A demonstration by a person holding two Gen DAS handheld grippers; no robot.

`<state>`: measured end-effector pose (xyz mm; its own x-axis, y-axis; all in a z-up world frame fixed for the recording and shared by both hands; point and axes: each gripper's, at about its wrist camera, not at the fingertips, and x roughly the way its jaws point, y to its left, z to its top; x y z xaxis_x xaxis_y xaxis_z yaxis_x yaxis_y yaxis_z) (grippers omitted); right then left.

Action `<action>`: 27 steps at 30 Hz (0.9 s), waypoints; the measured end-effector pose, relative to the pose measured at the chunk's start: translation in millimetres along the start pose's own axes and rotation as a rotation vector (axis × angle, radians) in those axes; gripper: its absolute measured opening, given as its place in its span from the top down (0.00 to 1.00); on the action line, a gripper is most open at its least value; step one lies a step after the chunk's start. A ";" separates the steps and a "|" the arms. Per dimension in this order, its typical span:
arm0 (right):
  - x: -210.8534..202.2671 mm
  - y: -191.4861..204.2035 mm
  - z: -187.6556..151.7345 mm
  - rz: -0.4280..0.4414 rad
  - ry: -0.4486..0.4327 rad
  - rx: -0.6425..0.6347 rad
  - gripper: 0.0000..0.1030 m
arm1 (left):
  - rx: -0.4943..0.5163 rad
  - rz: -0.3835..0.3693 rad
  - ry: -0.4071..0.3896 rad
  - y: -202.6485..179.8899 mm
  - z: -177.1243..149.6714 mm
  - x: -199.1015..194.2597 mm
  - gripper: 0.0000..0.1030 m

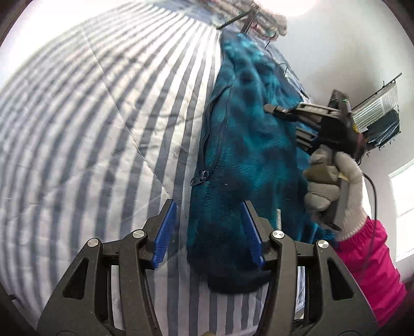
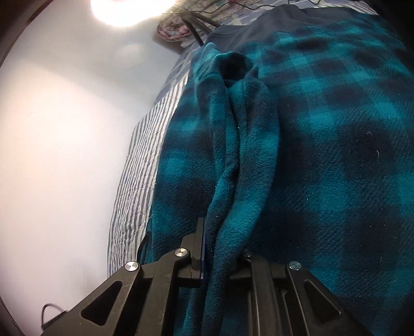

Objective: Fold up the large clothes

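A teal and dark blue plaid fleece jacket with a zipper lies on a grey-and-white striped bedspread. My left gripper is open with blue pads, just above the jacket's near dark cuff edge, holding nothing. My right gripper is shut on a gathered fold of the fleece jacket. It also shows in the left wrist view, held by a gloved hand over the jacket's right side.
The striped bedspread runs along a white wall. Patterned pillows lie at the bed's far end. A wire rack hangs on the wall, and a window is at the right.
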<state>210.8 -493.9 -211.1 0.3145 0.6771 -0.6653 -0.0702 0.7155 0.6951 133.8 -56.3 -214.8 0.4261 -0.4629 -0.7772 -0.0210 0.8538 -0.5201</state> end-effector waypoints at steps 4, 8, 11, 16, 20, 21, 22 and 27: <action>1.2 2.8 1.2 -0.006 0.010 -0.018 0.91 | 0.048 0.008 -0.012 -13.1 -6.6 4.5 0.91; 4.2 30.9 9.4 0.012 0.006 -0.100 0.93 | -0.007 0.016 -0.096 -13.7 -17.7 -22.9 0.92; 7.3 31.1 6.7 -0.066 0.016 -0.118 0.94 | 0.003 0.057 -0.071 -13.4 -26.1 -11.5 0.92; -3.2 12.4 -4.2 -0.092 0.019 -0.094 0.95 | 0.011 0.079 -0.082 -14.0 -35.4 -12.3 0.92; -22.5 34.3 -3.7 -0.091 0.053 -0.196 0.66 | -0.002 0.068 -0.074 -12.7 -32.2 -17.0 0.92; -27.5 39.9 -3.1 -0.096 0.052 -0.227 0.66 | 0.002 0.067 -0.072 -13.3 -32.0 -19.1 0.91; -35.2 46.8 -0.9 -0.103 0.049 -0.264 0.66 | 0.011 0.072 -0.071 -15.2 -31.6 -22.3 0.88; -63.1 56.8 28.1 -0.140 -0.042 -0.284 0.44 | 0.027 0.110 -0.140 -25.6 -22.2 -38.5 0.66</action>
<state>213.5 -500.8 -122.0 0.3779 0.5653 -0.7332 -0.2832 0.8246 0.4898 97.8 -65.6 -179.5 0.5444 -0.3299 -0.7712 -0.0515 0.9045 -0.4233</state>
